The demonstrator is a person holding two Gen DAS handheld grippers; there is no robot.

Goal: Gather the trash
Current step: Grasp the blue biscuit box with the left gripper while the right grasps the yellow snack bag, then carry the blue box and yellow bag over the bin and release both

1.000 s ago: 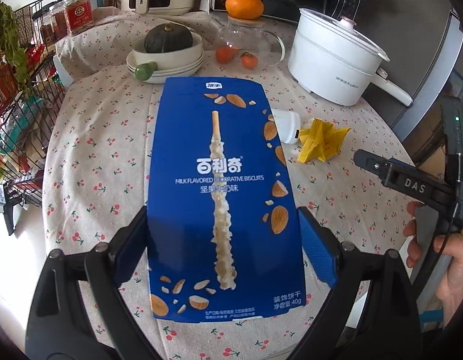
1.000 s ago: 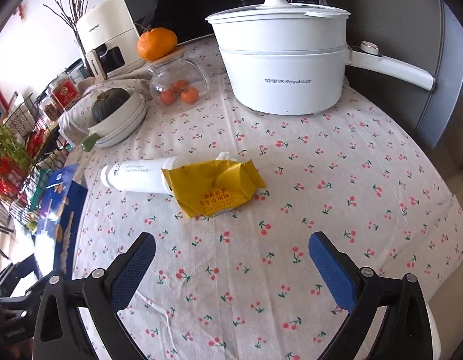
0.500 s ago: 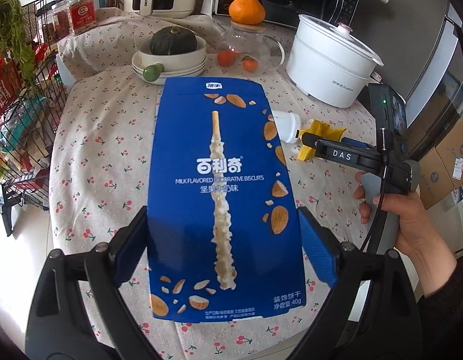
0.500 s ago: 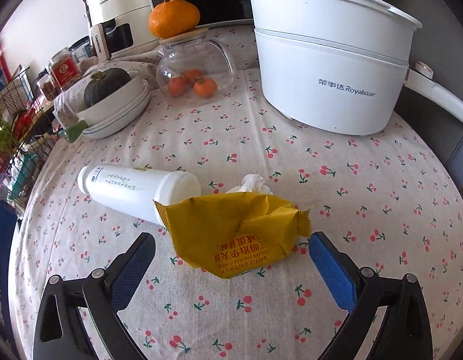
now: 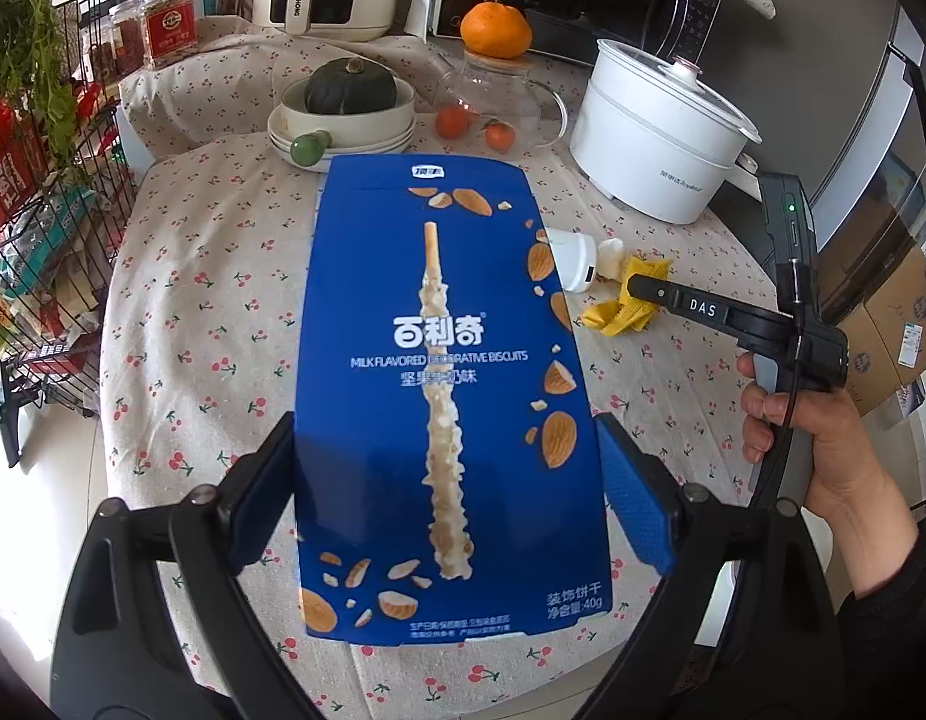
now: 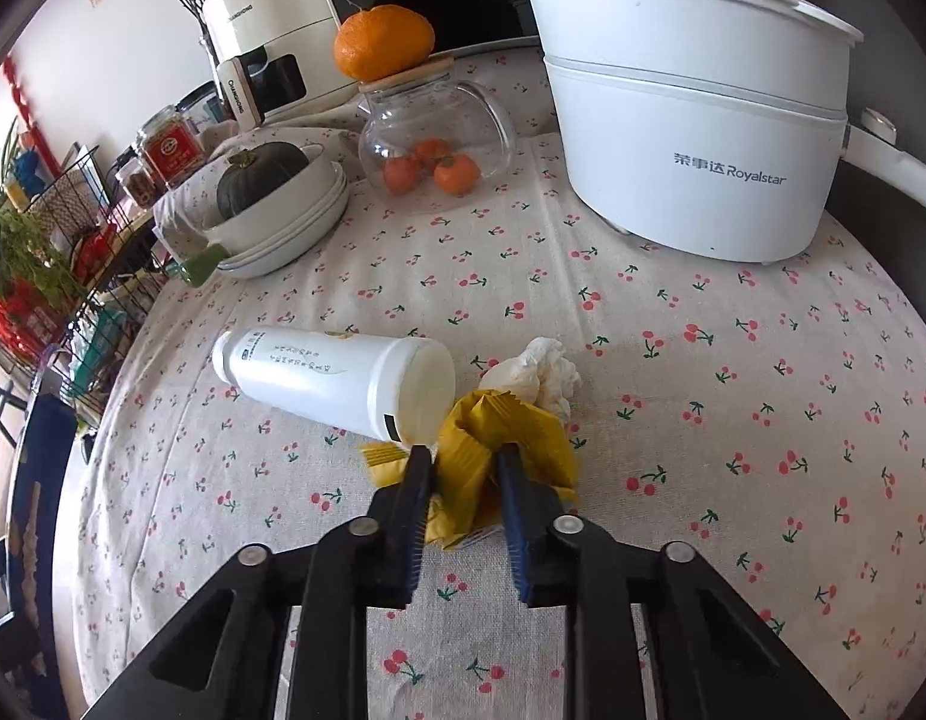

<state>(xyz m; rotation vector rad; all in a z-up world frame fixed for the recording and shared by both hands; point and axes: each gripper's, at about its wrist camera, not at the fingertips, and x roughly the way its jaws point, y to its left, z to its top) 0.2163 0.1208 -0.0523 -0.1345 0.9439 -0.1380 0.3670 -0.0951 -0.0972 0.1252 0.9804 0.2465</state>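
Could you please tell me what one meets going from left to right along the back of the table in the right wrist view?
Stacked bowls with a dark green squash → glass jar holding small oranges, a large orange on its lid → white electric pot.

- The blue biscuit box [image 5: 445, 372] hides the counter [image 5: 211, 324] beneath it.
- The pot [image 6: 691, 138] handle runs off the right wrist view's edge.

blue biscuit box [image 5: 445, 372] upright, held | yellow wrapper [image 6: 505, 438] crumpled | white bottle [image 6: 337, 378] lying | tissue [image 6: 538, 369]
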